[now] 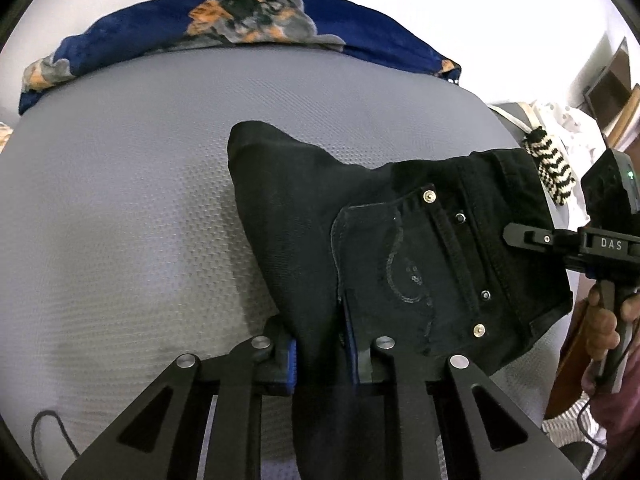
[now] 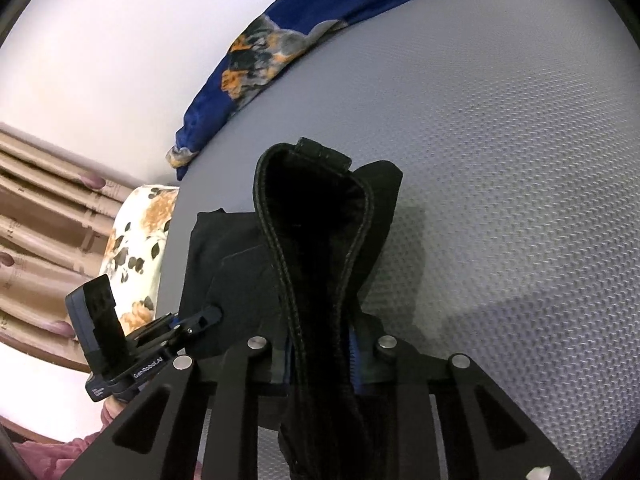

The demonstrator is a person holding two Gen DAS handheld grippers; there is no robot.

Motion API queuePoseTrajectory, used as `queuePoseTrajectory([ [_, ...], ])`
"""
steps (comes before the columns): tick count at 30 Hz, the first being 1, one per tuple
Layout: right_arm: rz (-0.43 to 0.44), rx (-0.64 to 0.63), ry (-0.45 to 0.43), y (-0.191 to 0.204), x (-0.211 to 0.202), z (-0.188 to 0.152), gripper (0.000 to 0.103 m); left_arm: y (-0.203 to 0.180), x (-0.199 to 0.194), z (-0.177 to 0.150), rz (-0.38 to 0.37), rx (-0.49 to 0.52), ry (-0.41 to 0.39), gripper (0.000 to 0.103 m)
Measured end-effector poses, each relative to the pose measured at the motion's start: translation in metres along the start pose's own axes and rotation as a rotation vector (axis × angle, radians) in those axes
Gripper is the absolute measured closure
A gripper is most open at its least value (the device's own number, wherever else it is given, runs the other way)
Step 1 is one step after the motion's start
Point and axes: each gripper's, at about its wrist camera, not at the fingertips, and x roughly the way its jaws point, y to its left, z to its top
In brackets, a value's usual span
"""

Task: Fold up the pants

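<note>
Black jeans [image 1: 360, 216] hang in a folded bundle above the grey mattress [image 1: 120, 200], back pocket with rivets facing the left wrist view. My left gripper [image 1: 322, 354] is shut on a fold of the jeans near the pocket edge. My right gripper [image 2: 320, 354] is shut on the waistband [image 2: 316, 208], which loops up in front of it. The right gripper also shows at the right of the left wrist view [image 1: 520, 236], at the waistband edge. The left gripper shows at the left of the right wrist view [image 2: 200, 320], touching the jeans.
A blue blanket with an orange and grey print [image 1: 248, 20] lies along the far edge of the mattress. A floral pillow [image 2: 136, 248] and curtains [image 2: 44, 216] are at the left of the right wrist view. A black-and-white knit item [image 1: 554, 168] hangs at the right.
</note>
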Motion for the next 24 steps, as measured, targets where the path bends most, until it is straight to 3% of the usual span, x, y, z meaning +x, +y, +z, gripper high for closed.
queuePoseTrajectory([
  [11,0.087,-0.016,0.009,0.029,0.035,0.029,0.084,0.035,-0.016,0.016,0.050,-0.036,-0.067,0.085],
  [24,0.085,-0.056,0.002,0.052,0.079,0.112,0.084,0.084,0.002,0.087,0.083,-0.055,-0.125,0.085],
])
